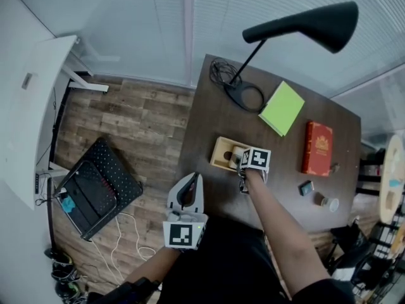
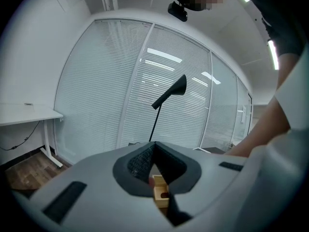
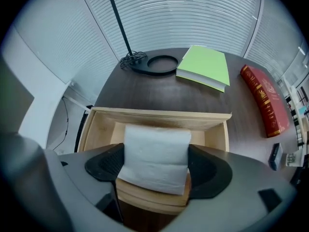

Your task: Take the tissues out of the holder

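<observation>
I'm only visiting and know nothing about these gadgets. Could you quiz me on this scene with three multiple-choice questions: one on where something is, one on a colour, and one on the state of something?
1. Where are the tissues?
A. on a shelf
B. between the jaws of the right gripper, at the wooden holder
C. on a chair

2. What colour is the book nearest the base of the lamp?
A. blue
B. black
C. green

3. How do the jaws of the left gripper stand?
A. together, with nothing between them
B. wide apart
C. closed on a cup

Answers:
1 B: the right gripper view shows the white stack between its jaws.
2 C: it lies bright green beside the base ring.
3 A: the left gripper view shows them meeting at the tip.
</observation>
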`<state>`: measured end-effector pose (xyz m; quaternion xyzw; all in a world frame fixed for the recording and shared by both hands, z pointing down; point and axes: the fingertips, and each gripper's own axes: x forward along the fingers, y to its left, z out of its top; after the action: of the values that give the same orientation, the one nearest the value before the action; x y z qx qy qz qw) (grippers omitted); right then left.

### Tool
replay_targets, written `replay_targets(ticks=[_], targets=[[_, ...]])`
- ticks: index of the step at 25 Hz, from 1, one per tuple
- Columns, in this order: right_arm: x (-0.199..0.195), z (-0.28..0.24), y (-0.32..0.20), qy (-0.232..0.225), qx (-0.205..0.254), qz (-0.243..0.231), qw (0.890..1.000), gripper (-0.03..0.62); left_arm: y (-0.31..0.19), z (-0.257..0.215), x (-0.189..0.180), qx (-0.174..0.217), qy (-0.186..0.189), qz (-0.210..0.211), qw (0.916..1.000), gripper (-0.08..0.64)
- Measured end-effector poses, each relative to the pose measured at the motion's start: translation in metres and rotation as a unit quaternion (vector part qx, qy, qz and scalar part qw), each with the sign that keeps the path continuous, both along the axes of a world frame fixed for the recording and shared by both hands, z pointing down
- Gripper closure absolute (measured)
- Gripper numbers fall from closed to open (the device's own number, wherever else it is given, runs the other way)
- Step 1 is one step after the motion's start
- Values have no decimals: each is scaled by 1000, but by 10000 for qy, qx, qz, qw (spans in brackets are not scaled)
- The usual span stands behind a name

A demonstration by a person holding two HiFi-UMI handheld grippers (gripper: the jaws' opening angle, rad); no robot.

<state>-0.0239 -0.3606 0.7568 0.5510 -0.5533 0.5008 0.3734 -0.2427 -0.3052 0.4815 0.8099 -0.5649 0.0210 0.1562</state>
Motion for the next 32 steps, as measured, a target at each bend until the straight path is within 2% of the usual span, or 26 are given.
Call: replay_targets(ticks=[11, 22, 27, 32], targets=[[7, -19, 2, -218, 346, -27, 9992, 181, 13, -8, 2, 148, 10, 76, 9999, 561], [13, -50, 4, -418, 585, 111, 9974, 181, 35, -24, 10, 329, 220, 196, 9990, 561], [16, -70, -1, -304, 760, -119, 9966, 181, 55, -24, 18, 324, 318, 263, 9986, 561], [19, -87, -7, -433, 1007, -66, 9940, 181, 68, -28, 23, 422, 294, 266, 9983, 561]])
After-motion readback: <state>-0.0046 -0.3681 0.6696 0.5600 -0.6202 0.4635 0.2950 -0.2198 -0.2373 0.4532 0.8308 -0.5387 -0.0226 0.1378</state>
